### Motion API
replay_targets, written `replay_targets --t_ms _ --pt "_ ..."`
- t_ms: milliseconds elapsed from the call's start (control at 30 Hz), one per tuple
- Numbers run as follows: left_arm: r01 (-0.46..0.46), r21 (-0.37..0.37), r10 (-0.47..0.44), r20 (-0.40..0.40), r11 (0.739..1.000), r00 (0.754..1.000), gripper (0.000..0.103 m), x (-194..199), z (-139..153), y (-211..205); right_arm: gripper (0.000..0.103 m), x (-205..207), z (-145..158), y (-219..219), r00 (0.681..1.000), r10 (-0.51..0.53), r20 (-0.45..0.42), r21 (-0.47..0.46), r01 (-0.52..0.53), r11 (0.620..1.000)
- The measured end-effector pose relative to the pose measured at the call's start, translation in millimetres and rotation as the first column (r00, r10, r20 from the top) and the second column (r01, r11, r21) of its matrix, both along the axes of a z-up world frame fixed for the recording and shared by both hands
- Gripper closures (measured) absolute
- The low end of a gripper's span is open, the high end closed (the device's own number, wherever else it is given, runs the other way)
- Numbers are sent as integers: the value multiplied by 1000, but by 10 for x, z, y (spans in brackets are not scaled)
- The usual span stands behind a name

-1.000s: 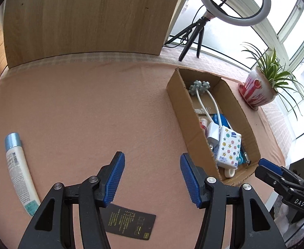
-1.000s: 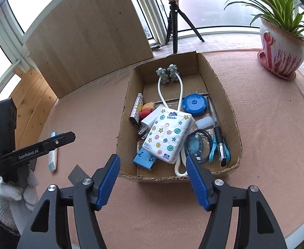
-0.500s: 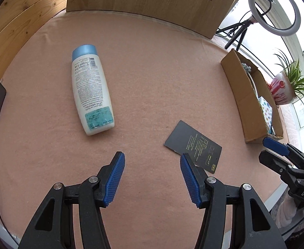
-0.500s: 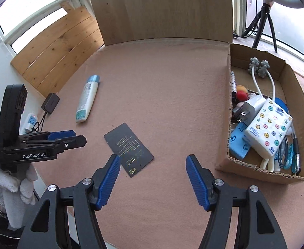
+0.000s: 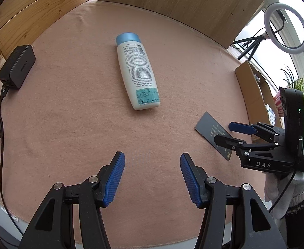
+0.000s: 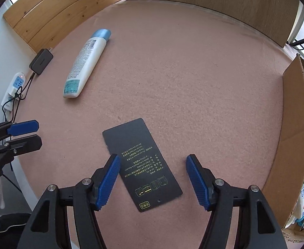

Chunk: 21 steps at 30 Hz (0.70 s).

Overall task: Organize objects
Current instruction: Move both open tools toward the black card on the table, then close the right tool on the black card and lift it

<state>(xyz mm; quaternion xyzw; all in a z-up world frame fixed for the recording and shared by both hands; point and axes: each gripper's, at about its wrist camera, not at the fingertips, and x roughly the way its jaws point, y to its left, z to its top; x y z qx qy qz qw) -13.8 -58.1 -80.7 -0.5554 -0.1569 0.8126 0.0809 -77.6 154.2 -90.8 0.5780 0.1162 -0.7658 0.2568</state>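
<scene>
Felt, pink and slightly fuzzy, covers the table [image 5: 73, 108] across the left wrist view, where the left gripper [image 5: 152, 178] hangs with its ribbed blue pads wide apart over bare cloth. Ahead lies a white plastic bottle [image 5: 137, 72] on its side, rounded, with a pale blue cap pointing away and printed text facing up. A black power adapter [image 5: 17, 66] sits near the left edge with a cable trailing off. To the right a flat black card [image 5: 208, 127] lies partly under the right gripper [image 5: 227, 131], beside a cardboard box [image 5: 249, 89]; wooden panels, a ring light [image 5: 286, 29] and a window stand behind. In the right wrist view, the right gripper [image 6: 150, 178] holds its jaws apart just above the matte card [image 6: 141, 161], which lies flat between the pads, its yellow print showing. The bottle [image 6: 85, 66] rests well off to the left, the corrugated box wall [image 6: 292, 137] to the right, the left gripper [image 6: 30, 133] low at the left.
</scene>
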Motion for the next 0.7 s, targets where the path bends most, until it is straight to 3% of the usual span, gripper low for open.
replay_targets --t_ms 233,433,600,700 --pt "-35 1 35 11 999 999 44 37 -29 -191 39 64 5 -150 998 56 37 -5 -56 998" --pt "-27 -2 27 9 1000 1000 44 6 -17 -205 39 188 -11 -269 997 74 7 74 -74 995" --pt "-6 -2 6 10 1000 1000 44 -56 -20 -153 56 258 5 -284 998 55 -26 109 -52 993" --pt "5 -2 -5 9 1000 1000 44 -81 -18 -133 57 256 9 -232 999 23 -24 92 -20 996"
